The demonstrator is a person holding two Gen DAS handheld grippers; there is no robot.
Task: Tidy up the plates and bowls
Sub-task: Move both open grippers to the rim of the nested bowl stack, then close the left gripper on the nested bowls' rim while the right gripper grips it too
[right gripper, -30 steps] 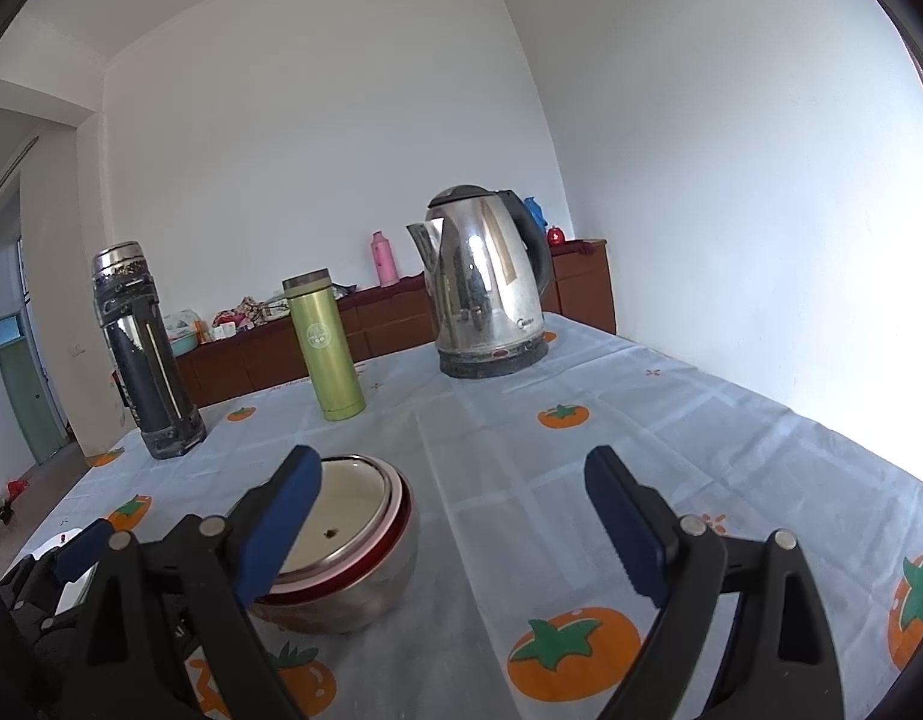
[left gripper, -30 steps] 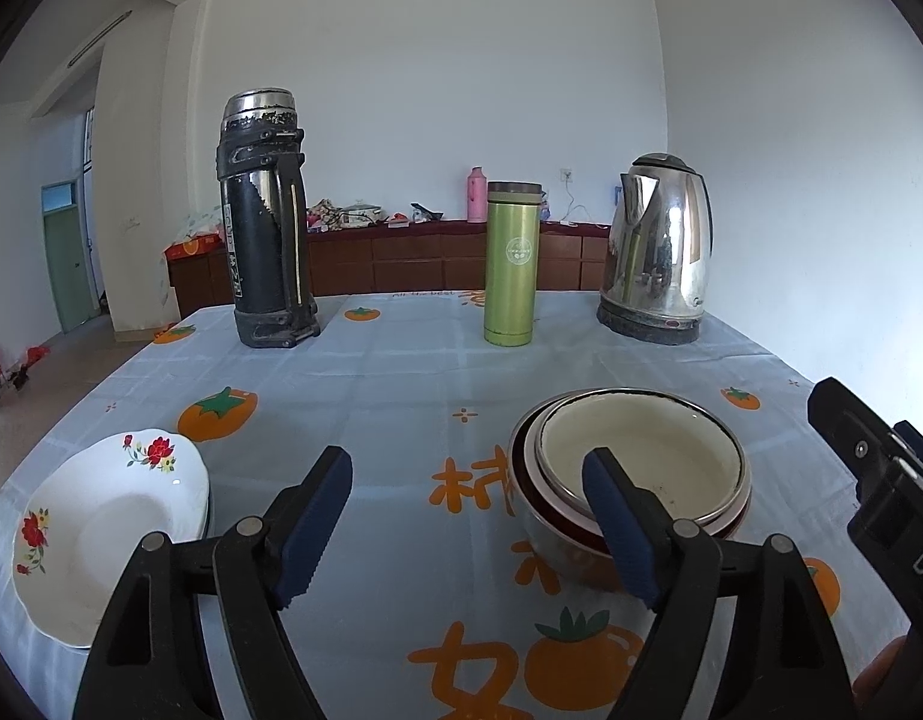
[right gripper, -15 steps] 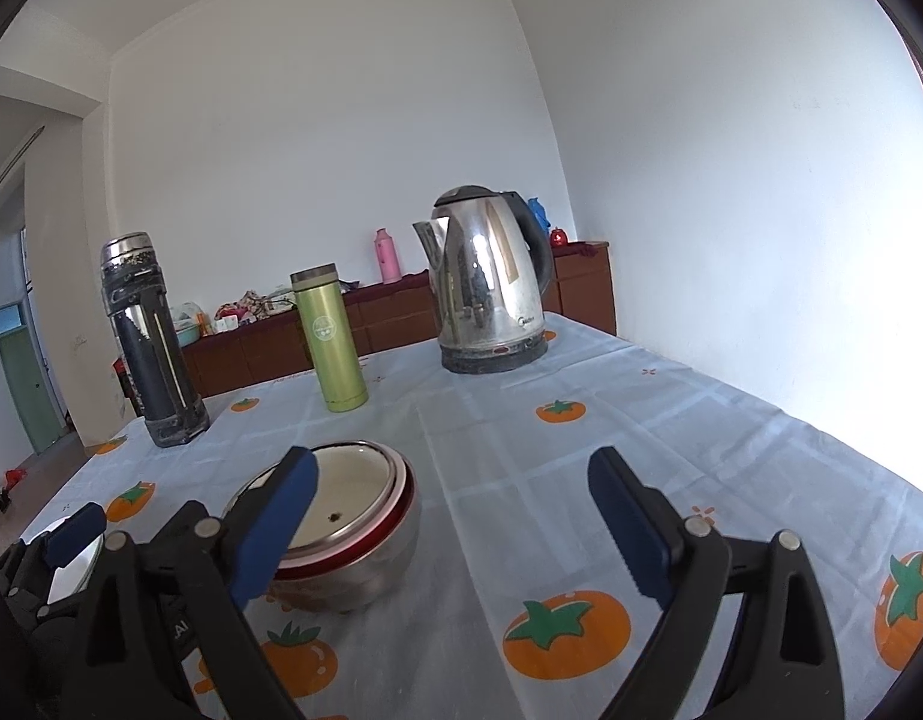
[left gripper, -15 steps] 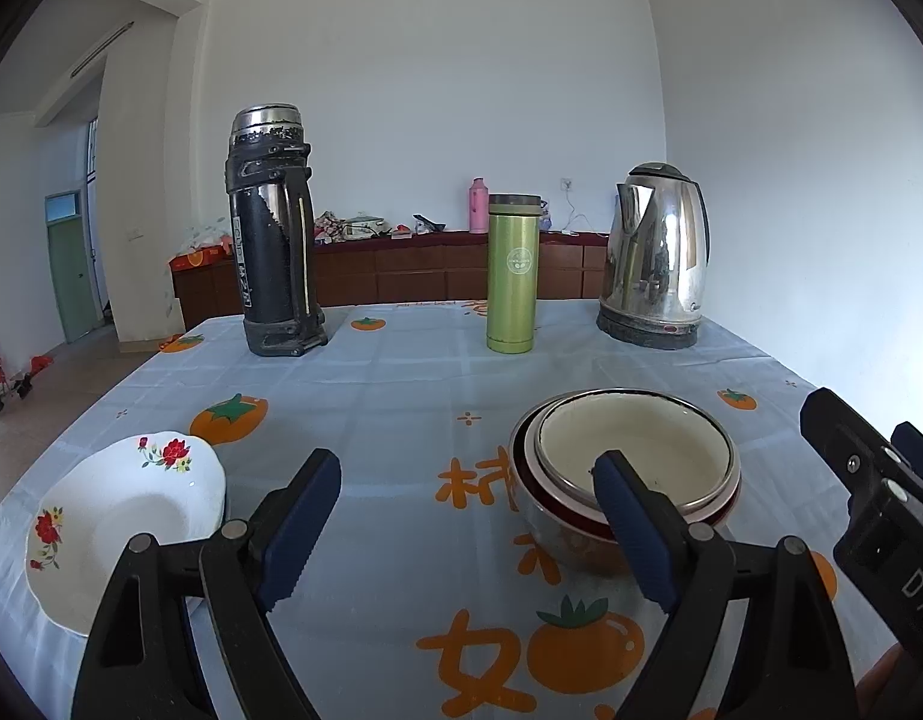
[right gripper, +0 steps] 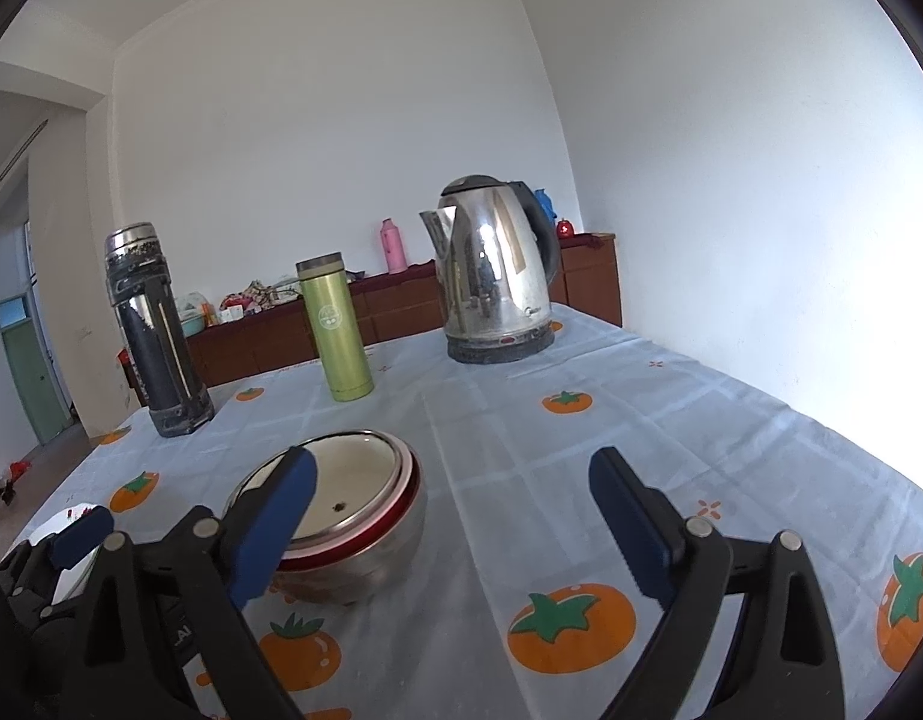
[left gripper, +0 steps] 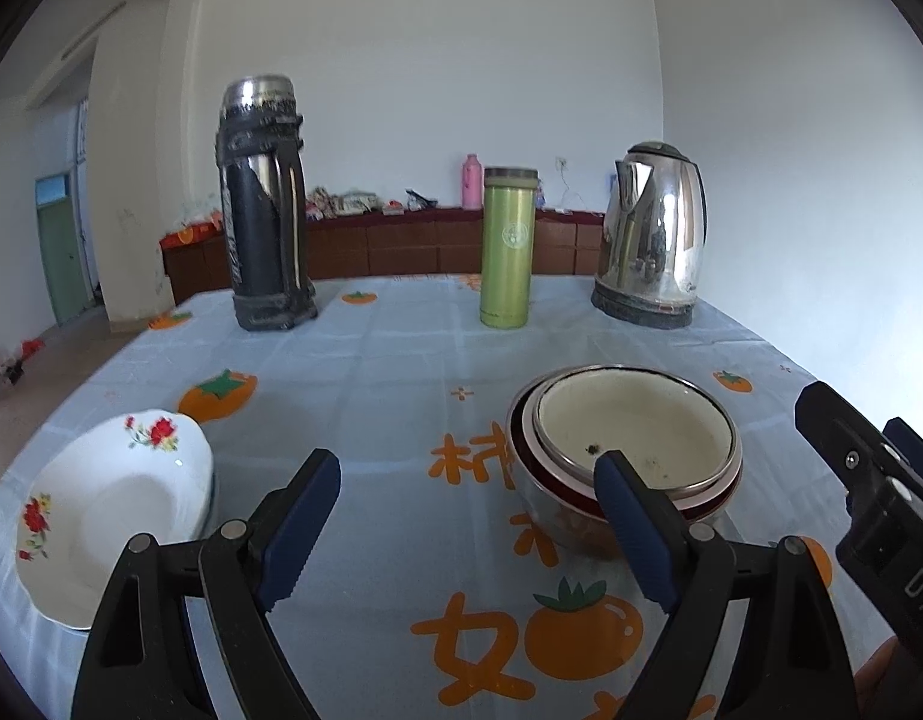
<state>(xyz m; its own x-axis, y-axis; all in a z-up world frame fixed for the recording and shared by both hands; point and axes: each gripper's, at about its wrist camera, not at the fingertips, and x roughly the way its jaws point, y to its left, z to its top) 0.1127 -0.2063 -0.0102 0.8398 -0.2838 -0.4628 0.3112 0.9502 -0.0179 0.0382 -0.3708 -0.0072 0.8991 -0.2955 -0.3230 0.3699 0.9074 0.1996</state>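
Observation:
A stack of nested bowls (left gripper: 629,450), cream enamel inside a red one inside a steel one, sits on the tablecloth; it also shows in the right wrist view (right gripper: 347,516). A white plate with red flowers (left gripper: 107,510) lies at the left. My left gripper (left gripper: 470,528) is open and empty, above the cloth between plate and bowls. My right gripper (right gripper: 449,516) is open and empty, its left finger just in front of the bowls.
A black thermos (left gripper: 266,210), a green flask (left gripper: 508,246) and a steel kettle (left gripper: 653,240) stand at the table's far side. The tomato-print tablecloth (right gripper: 611,432) spreads right of the bowls. A cabinet (left gripper: 401,246) lines the back wall.
Both grippers have drawn back and tilted a little, staying open. The bowls and the plate have not moved.

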